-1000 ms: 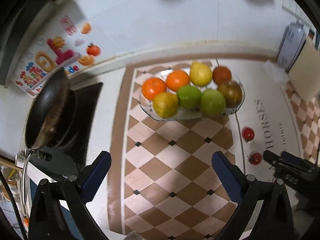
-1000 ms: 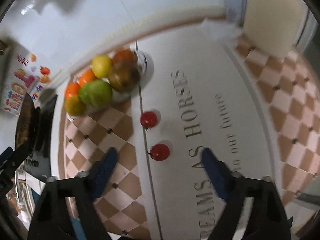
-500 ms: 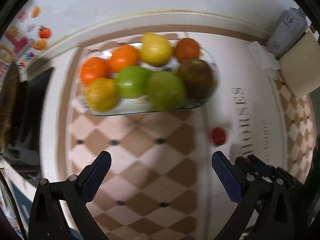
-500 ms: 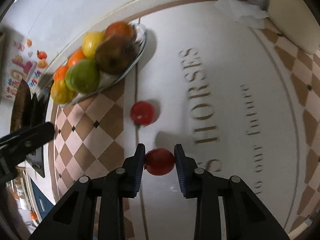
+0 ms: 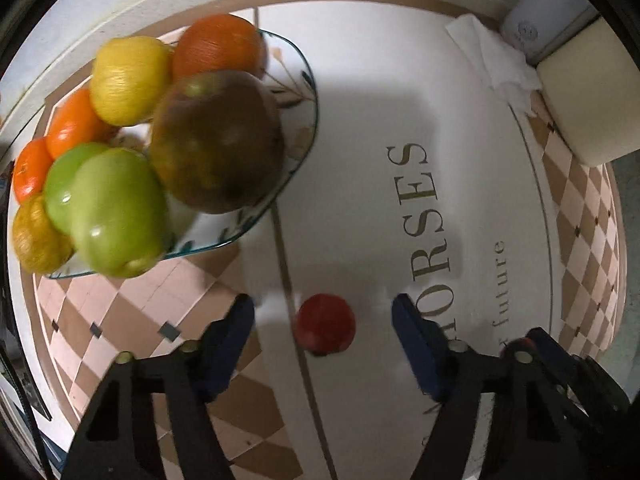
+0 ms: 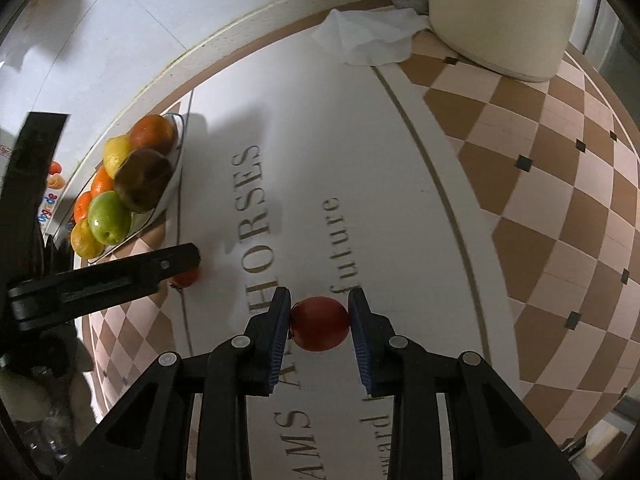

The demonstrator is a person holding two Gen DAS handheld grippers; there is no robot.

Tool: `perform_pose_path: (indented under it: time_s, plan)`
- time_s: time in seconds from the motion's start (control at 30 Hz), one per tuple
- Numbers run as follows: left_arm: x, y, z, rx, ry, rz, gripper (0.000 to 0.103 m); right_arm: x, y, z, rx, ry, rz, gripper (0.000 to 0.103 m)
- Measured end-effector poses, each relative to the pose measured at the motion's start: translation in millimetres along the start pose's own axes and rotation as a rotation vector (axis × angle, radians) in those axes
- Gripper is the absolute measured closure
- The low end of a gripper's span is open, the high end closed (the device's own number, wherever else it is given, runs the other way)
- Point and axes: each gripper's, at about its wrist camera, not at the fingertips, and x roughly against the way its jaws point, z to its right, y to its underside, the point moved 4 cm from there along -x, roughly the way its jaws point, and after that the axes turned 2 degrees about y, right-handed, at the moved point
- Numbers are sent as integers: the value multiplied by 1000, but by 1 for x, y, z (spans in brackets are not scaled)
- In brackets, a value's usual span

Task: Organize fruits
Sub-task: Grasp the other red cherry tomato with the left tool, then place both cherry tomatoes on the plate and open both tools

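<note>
— What do we have in our right hand-held gripper (image 6: pixel 319 323)?

— A small red fruit (image 6: pixel 319 323), clamped between the two blue pads, which press on both its sides. It sits over the printed lettering on the bench (image 6: pixel 400 184).

— And our left hand-held gripper (image 5: pixel 322 322)?

— Its jaws stand wide apart on either side of the other red fruit (image 5: pixel 325 328), touching neither side of it. That fruit lies on the bench, on the thin brown line that borders the white panel, just in front of the glass fruit dish (image 5: pixel 308 80).

— What is in the dish?

— We see oranges, a yellow fruit (image 5: pixel 129 80), two green apples with one at the front (image 5: pixel 118 210), and a large brownish fruit (image 5: pixel 218 142) at the near right end.

— Can we read the writing on the bench?

— "HORSES" (image 5: pixel 422 216) in large capitals, and "future" (image 5: pixel 500 284) in smaller letters beside it. The right wrist view adds fragments, "AMS" and "ward", cut off by the gripper. A crumpled white tissue (image 6: pixel 368 36) lies at the far edge, next to a cream-coloured container (image 6: pixel 500 12).
</note>
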Motion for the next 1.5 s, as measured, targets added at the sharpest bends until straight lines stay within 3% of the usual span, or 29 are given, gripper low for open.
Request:
perform_pose_path:
  time_s: [0.17,0.2,0.33,0.53,0.73,0.97,1.2,1.3,1.5]
  plan:
    - [-2,-2,5,-20,-12,28,75,3,-6,2,10,-4,-1,70]
    - [-2,-3,5,-22,-13,33,77,3,-7,2,16,-4,1,70]
    - [3,-3,2,-11,-1,54,78,11,-12,-7,50,-11,14,70]
    - [40,7,-25,89,105,92,78,28,-21,-21,75,-49,51,70]
    - [97,21,-91,252,211,151,78,34,-27,-50,86,-136,63,71]
    - [142,36,-177,434,252,223,78,27,-28,-138,168,-292,52,71]
    - [137,35,-253,584,305,223,78,-2,-17,-235,202,-441,-8,71]
    - [124,25,-278,642,349,207,78,-22,-12,-257,196,-437,-7,71]
    - [97,8,-305,721,446,168,78,-52,-5,-277,209,-322,66,71]
